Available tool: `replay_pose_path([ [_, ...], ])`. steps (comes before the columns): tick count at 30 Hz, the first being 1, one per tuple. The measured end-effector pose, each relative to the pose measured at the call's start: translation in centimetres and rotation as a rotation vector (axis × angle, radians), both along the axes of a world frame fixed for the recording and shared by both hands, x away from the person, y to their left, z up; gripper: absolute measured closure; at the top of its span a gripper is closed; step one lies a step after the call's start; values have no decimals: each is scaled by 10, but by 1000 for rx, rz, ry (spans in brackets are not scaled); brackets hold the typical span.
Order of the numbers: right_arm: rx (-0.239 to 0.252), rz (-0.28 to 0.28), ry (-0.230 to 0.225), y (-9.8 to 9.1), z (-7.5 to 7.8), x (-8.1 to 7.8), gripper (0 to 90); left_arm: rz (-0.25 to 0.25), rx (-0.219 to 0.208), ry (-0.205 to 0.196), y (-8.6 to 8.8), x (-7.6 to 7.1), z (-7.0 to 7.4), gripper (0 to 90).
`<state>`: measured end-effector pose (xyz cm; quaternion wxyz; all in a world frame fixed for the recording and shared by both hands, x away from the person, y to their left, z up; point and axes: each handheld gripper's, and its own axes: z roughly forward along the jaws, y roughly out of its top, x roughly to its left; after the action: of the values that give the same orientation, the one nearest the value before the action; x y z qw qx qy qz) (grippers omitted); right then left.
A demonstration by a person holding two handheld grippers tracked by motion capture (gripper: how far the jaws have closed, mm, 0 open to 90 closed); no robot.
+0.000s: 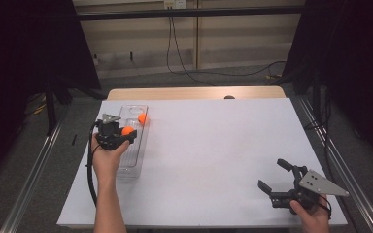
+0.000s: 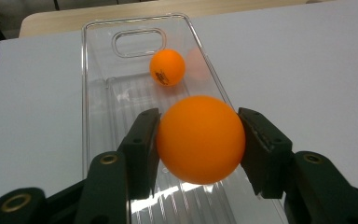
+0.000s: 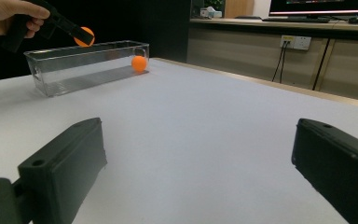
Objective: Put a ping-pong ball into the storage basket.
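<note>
My left gripper (image 1: 126, 132) (image 2: 199, 140) is shut on an orange ball (image 1: 127, 130) (image 2: 200, 139) (image 3: 84, 36), holding it just above a clear plastic bin (image 1: 130, 165) (image 2: 95, 93) (image 3: 51, 74) at the table's left. A second orange ball (image 1: 143, 118) (image 2: 167, 67) (image 3: 139, 63) lies inside the bin near its far end. My right gripper (image 1: 274, 176) (image 3: 198, 158) stands open near the table's front right corner, with nothing between its jaws.
A white sheet (image 1: 213, 145) covers the table, with a strip of wood (image 1: 194, 92) showing at the far edge. Metal rails (image 1: 342, 160) run along both sides of the table. Cables (image 1: 184, 68) lie on the floor beyond.
</note>
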<state>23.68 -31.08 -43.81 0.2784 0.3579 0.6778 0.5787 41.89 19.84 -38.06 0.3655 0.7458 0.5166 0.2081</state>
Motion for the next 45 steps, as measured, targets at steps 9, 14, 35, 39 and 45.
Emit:
replay_pose_path([
  [9,-2,1,0,0,0,0,23,11,11,5,3,1,-4,509],
  [14,-7,4,-2,0,0,0,24,19,21,10,2,2,-6,509],
  [35,-4,3,-1,-1,0,0,24,23,51,34,-1,5,-13,508],
  [39,-7,5,-1,-1,0,0,23,24,56,40,-1,5,-14,508],
  [45,-5,3,-2,0,0,0,24,22,58,38,-1,6,-15,506],
])
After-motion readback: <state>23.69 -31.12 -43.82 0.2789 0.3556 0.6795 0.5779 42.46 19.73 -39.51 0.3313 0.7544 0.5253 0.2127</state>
